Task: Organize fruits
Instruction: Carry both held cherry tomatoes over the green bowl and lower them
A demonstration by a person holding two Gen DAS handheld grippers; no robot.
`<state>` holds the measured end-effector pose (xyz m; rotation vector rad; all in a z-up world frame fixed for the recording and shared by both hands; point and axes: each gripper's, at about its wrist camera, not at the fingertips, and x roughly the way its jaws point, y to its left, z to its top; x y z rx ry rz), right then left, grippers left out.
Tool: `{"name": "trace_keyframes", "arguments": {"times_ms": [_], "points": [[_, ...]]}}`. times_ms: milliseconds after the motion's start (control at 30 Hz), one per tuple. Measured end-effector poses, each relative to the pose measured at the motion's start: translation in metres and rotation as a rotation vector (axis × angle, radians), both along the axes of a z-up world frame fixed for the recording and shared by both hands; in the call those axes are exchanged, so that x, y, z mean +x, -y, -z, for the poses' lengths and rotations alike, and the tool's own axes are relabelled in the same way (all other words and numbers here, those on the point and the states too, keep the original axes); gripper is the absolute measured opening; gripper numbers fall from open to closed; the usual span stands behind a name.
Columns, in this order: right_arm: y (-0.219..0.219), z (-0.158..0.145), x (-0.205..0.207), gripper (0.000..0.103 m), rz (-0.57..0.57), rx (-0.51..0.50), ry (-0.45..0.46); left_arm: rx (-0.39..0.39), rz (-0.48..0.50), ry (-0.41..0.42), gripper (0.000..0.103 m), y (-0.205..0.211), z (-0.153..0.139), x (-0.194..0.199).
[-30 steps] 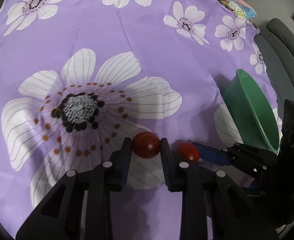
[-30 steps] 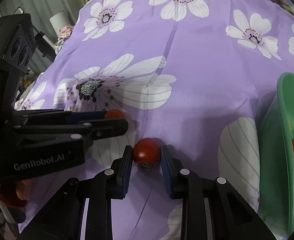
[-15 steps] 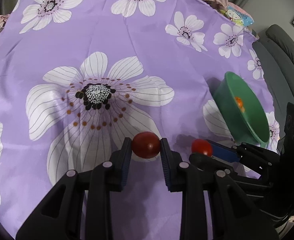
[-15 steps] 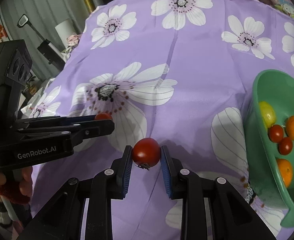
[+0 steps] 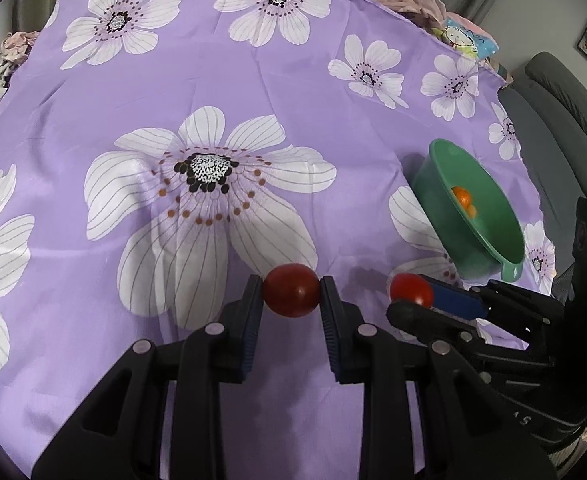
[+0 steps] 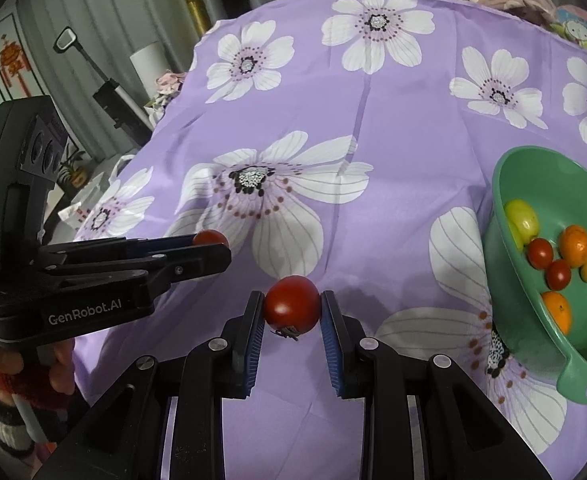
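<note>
Two black hand-held tools over a desk draped in a purple cloth (image 5: 333,112) printed with large white flowers.

Left tool (image 5: 291,300): blue-padded jaws pinched on a dark red tomato (image 5: 291,295), lifted clear of the cloth. Same tool seen from the side in the right view (image 6: 209,246), only the top of its tomato showing past the fingers, a hand (image 6: 21,376) with a red and white striped cuff around the grip.

Right tool (image 6: 291,312): jaws likewise clamped on a second red tomato (image 6: 291,305), its dried green stem end turned downward, held above the cloth. Seen in the left view as a black arm reaching in from the right, tomato at its tip (image 5: 411,290).

Green bowl (image 6: 533,168) on the cloth to the right of both tools, handle tab nearest the camera. Inside: a yellow-green fruit (image 6: 523,216), two small red tomatoes (image 6: 540,252), two oranges (image 6: 575,245) and one small orange-yellow fruit.

Grey sofa (image 5: 565,128) beyond the far right edge.
</note>
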<state>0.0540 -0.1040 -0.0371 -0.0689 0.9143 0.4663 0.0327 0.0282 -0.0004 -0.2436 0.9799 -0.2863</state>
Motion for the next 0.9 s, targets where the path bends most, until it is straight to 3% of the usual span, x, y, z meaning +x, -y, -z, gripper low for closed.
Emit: {"name": "trace_keyframes", "arguments": {"times_ms": [400, 900], "points": [[0.010, -0.008, -0.014, 0.030, 0.013, 0.023, 0.022, 0.013, 0.029, 0.027, 0.028, 0.015, -0.011, -0.022], [0.041, -0.016, -0.018, 0.030, 0.076, 0.071, 0.051, 0.048, 0.086, 0.056, 0.028, 0.041, -0.024, -0.022]]}}
